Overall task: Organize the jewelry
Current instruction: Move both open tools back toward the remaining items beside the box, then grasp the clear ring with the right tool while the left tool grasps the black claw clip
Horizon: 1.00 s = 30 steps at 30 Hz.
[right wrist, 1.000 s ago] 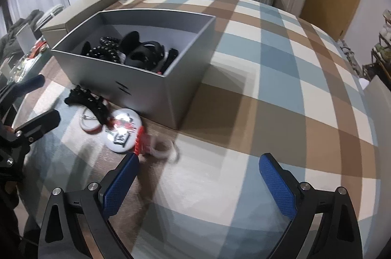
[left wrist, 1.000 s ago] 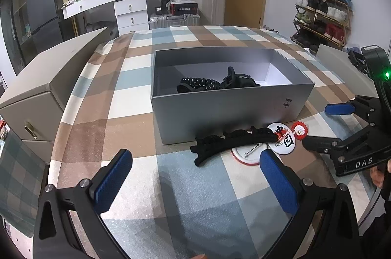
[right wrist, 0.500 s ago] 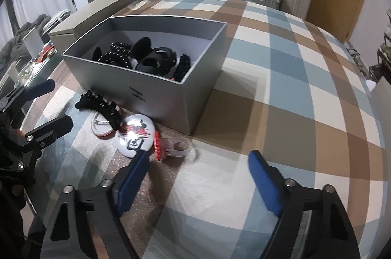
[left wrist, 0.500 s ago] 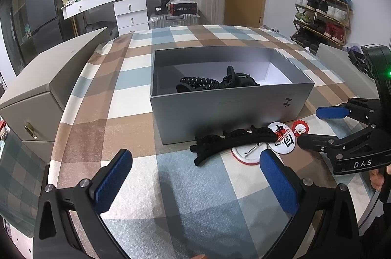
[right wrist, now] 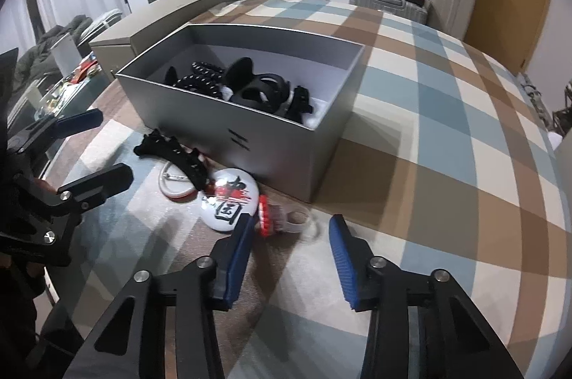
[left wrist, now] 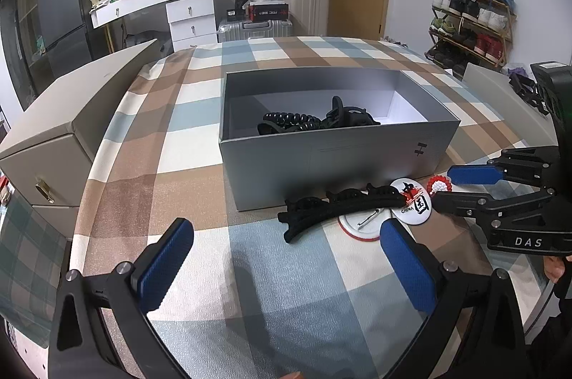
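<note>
We hold the right gripper [right wrist: 289, 236] low over the checked surface [right wrist: 447, 136], its blue fingers [right wrist: 238, 250] having just been closing around a small red-and-white rosette ring [right wrist: 282, 218]; the ring sits between them, at the inner face of the left-hand finger, and we cannot tell whether that pad touches it, while the other pad stands clear of it, so nothing is grasped. Just beyond the fingers lies a round white badge [right wrist: 230, 200] with black and red lettering, then a long black hair claw [right wrist: 175, 157] lying over a second, red-rimmed badge [right wrist: 175, 186]. Past these stands the open grey box [right wrist: 279, 146], holding black clips and coiled hair ties [right wrist: 203, 80]. Our left gripper [left wrist: 286, 268] hovers released, fingers [left wrist: 164, 266] wide apart and empty, with the hair claw ahead of them and the box behind it. A beige case [left wrist: 71, 114] sits left of the left fingers.
</note>
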Motion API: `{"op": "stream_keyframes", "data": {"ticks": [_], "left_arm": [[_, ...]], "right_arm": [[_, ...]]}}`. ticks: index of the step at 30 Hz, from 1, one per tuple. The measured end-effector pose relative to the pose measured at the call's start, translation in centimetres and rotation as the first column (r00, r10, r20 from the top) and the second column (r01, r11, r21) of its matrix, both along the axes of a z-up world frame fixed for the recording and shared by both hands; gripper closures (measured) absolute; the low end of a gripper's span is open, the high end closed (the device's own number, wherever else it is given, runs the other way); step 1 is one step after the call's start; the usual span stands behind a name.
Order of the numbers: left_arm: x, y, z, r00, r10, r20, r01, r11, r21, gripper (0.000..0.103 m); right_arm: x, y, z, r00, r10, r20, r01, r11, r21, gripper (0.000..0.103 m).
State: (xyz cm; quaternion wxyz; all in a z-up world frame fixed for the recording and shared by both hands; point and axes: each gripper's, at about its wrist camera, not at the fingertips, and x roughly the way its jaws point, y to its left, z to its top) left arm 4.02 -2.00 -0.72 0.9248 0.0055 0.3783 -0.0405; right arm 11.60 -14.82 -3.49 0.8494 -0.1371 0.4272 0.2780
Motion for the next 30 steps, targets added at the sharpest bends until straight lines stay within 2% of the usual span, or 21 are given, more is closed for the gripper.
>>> {"op": "stream_keyframes", "data": {"ticks": [7, 20, 27, 30], "left_arm": [[0.0, 0.0, 0.0, 1.000, 0.002, 0.000, -0.002, 1.000, 0.000, 0.002], [0.1, 0.0, 0.2, 1.000, 0.030, 0.005, -0.031, 1.000, 0.006, 0.002], [0.7, -0.5, 0.2, 0.999, 0.016, -0.029, -0.018, 0.998, -0.066, 0.002], [1.2, -1.3, 0.0, 0.998, 0.017, -0.055, -0.021, 0.997, -0.075, 0.002]], "right_arm": [[0.1, 0.1, 0.0, 1.000, 0.005, 0.001, -0.005, 1.000, 0.023, 0.075], [-0.7, 0.0, 1.2, 0.999, 0.028, 0.031, -0.030, 0.999, 0.046, 0.075], [-0.9, -0.4, 2.1, 0.999, 0.022, 0.049, -0.026, 0.998, 0.065, 0.075], [-0.9, -0.7, 2.4, 0.998, 0.019, 0.056, -0.023, 0.997, 0.074, 0.075]]}}
